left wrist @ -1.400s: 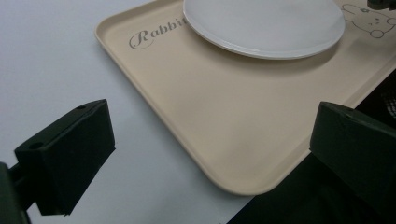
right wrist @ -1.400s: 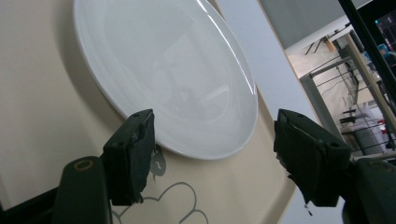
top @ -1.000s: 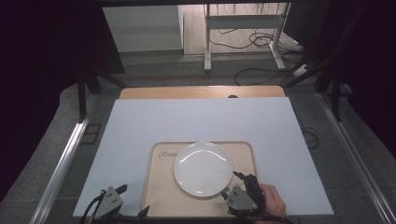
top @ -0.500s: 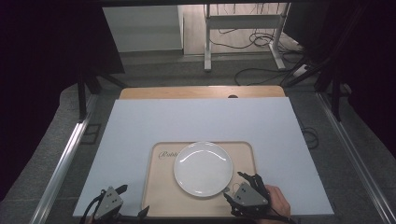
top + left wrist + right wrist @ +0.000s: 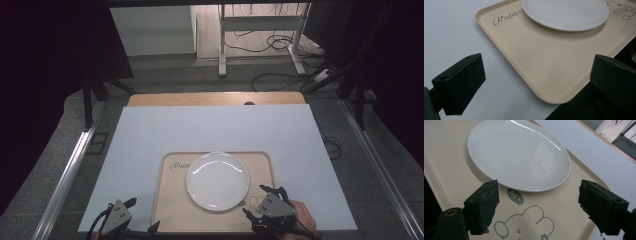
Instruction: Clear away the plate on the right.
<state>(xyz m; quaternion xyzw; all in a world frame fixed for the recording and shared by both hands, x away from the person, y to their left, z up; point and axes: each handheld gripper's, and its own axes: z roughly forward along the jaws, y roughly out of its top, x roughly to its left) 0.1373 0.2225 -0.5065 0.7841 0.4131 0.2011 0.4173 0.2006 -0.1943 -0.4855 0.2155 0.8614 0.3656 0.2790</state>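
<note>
1. A beige tray [image 5: 172,200] lies on the white table [image 5: 215,130], at the table's near edge; the tray is the landmark here.
2. A white plate [image 5: 217,180] sits flat inside the tray, about central, its far rim close to the tray's far wall.
3. Bare tray floor rings the plate; the widest strips are at the tray's left and right ends, with printed lettering at the far-left corner and a rabbit drawing at the near-right corner.
4. The right gripper [image 5: 266,201] hangs over the tray's near-right corner, jaws spread wide and holding nothing, aimed at the plate's near rim.
5. In the right gripper view the plate's rim lies between the two jaws, apart from both; whether the jaws touch the tray floor is hard to tell.
6. The left gripper [image 5: 131,215] sits off the tray's near-left corner, jaws wide apart, empty.
7. In the left gripper view that rounded corner lies between its jaws, untouched.
8. Beyond the tray's far wall the table is bare to its far edge.
</note>
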